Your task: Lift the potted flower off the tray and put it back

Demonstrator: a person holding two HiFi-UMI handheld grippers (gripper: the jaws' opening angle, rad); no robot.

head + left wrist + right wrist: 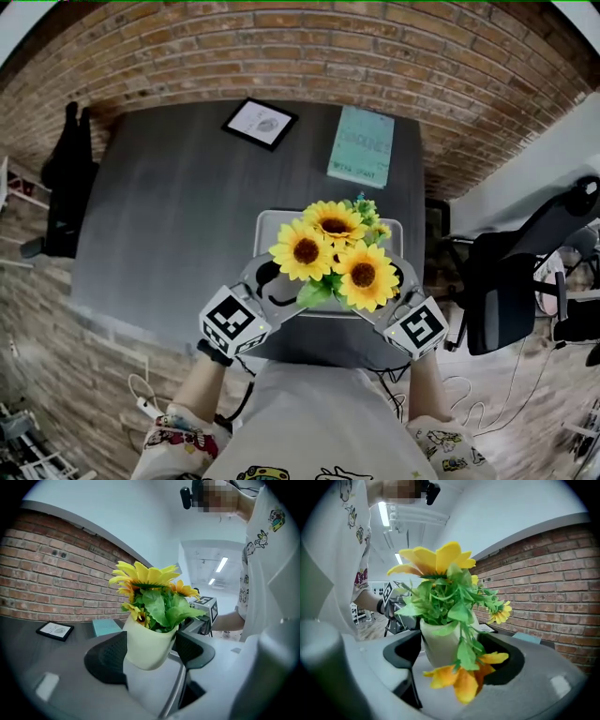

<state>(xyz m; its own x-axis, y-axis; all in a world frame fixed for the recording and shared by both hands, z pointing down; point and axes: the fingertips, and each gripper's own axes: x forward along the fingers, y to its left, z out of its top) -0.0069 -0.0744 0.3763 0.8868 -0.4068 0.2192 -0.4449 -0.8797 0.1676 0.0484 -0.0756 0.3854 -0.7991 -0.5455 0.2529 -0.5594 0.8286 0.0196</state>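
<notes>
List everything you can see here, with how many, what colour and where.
table: one, dark grey, in front of the brick wall
tray: one, light grey, near edge of table
potted flower: one, yellow blooms, pale pot, held over the tray
framed picture: one, black frame, far side of table
booklet: one, teal, far right of table
office chair: one, black, right of table
left gripper: one, grey with black pads, shut on the potted flower
right gripper: one, same colours, shut on the potted flower
shirt: one, white with prints, bottom of head view
</notes>
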